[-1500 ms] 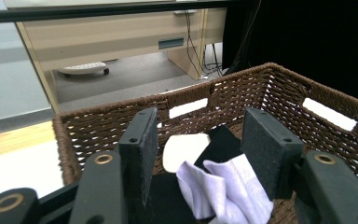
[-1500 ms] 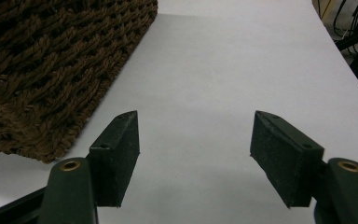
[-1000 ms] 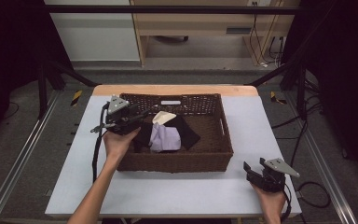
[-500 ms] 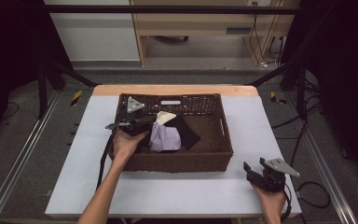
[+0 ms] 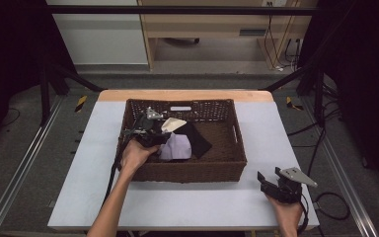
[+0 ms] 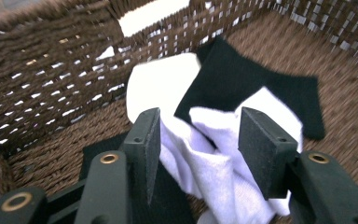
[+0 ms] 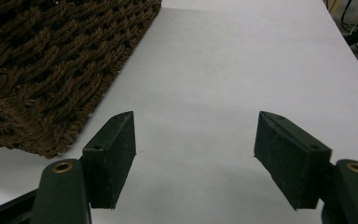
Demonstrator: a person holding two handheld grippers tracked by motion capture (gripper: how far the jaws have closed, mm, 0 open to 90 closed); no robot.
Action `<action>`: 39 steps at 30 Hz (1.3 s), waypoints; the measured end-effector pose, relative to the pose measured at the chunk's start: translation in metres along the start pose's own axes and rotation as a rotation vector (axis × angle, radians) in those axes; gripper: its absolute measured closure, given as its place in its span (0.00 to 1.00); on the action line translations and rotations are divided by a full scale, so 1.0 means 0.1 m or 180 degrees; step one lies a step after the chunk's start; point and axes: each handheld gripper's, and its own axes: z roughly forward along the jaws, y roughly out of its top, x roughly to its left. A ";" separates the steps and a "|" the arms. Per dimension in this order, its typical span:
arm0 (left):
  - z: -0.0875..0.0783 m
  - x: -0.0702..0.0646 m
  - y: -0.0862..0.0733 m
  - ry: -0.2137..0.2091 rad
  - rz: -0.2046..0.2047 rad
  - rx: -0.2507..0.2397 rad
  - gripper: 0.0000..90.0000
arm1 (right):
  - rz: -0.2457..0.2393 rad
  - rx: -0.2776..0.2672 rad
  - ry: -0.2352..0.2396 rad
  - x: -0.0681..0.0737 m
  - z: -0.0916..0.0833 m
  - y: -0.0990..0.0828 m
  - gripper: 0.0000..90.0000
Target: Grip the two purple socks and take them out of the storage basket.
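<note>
Lab or recording studio, not a home. White counter sits inside a black metal frame: crossbar at 12 o'clock, slanted struts at 10 and 2. Metal floor rails run along 9 and 3 o'clock over grey carpet. Loose cables hang at 1 o'clock and coil on the floor at 4. Plain wooden desk and a white cabinet stand behind at 12. Yellow-black hazard tape marks the floor at 10 o'clock. Dark surround, lit centre.

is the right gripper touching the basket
Apart. The right gripper view shows the right gripper open over bare table, the basket off to one side.
</note>
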 end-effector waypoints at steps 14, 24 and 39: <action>0.12 0.04 -0.02 -0.0112 -0.0140 0.0400 0.88 | 0.0006 0.0005 0.0019 0.00 0.00 0.00 0.32; -0.06 0.07 -0.01 0.0023 -0.0162 -0.0173 0.95 | 0.0000 0.0010 0.0019 0.00 0.00 0.00 0.32; -0.31 0.18 -0.01 -0.0075 -0.0351 -0.0879 0.95 | 0.0013 0.0000 0.0016 0.00 0.01 0.00 0.32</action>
